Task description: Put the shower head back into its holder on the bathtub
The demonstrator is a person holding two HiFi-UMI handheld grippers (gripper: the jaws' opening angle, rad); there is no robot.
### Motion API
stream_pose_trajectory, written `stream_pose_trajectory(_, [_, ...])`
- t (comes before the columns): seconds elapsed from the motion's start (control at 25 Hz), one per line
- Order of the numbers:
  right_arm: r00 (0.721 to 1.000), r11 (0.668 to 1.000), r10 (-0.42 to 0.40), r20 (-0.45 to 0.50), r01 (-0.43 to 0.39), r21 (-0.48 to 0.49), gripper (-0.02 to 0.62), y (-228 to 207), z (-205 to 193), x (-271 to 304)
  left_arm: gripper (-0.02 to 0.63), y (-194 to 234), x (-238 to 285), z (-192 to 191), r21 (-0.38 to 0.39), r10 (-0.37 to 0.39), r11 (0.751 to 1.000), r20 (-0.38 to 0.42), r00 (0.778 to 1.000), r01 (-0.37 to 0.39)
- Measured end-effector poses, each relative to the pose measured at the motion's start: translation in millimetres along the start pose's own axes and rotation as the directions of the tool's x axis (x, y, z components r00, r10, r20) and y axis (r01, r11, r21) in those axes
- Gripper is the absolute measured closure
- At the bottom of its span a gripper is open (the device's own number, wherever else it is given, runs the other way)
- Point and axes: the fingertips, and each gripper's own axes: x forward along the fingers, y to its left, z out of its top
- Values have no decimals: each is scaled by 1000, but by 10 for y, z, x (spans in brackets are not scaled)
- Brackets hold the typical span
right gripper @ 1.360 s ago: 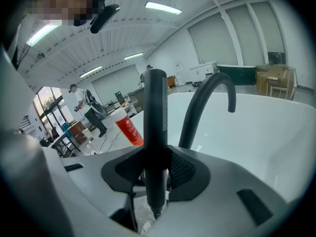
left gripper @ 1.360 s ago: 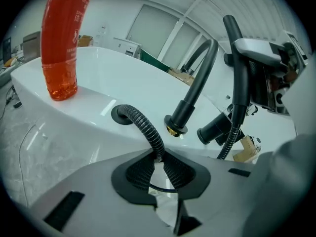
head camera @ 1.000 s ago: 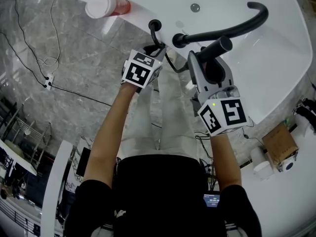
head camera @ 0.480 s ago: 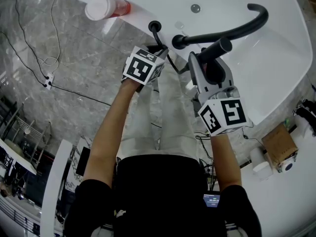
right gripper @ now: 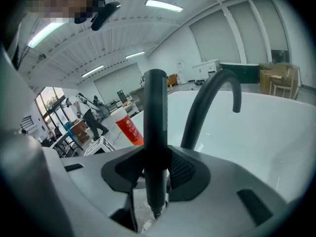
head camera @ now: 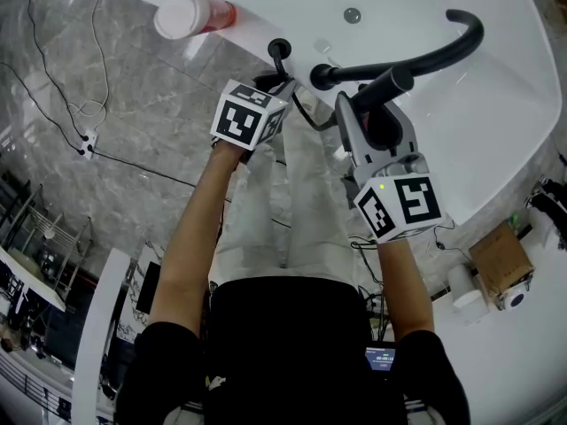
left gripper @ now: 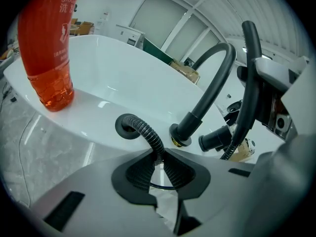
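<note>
head view: bottle (head camera: 190,14) on bathtub rim (head camera: 255,30), faucet (head camera: 416,57) beside hose (head camera: 282,62)

Black shower head (right gripper: 155,132), upright, beside white bathtub (right gripper: 276,132)

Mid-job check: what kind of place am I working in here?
Probably a workshop or lab hall, not a home bathroom: the white bathtub stands on a marble floor with cables lying across it, and strip lights line the ceiling.

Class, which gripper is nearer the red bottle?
Left. The left gripper is close beside the bottle; the right gripper is farther away, holding the shower head.
</note>
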Motion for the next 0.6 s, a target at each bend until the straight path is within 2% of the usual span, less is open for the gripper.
stream_pose_trajectory(0.36, [1000,1000,2,-2,-2,-3,453,7,13,26,537,43,-126,55,-15,27,1000,52,998,-26])
stream_pose_trajectory(0.6, [1000,1000,3,-1,-3,-2,453,-13,4,32,535,161,-304,136,-48,82,996,114,990,-77])
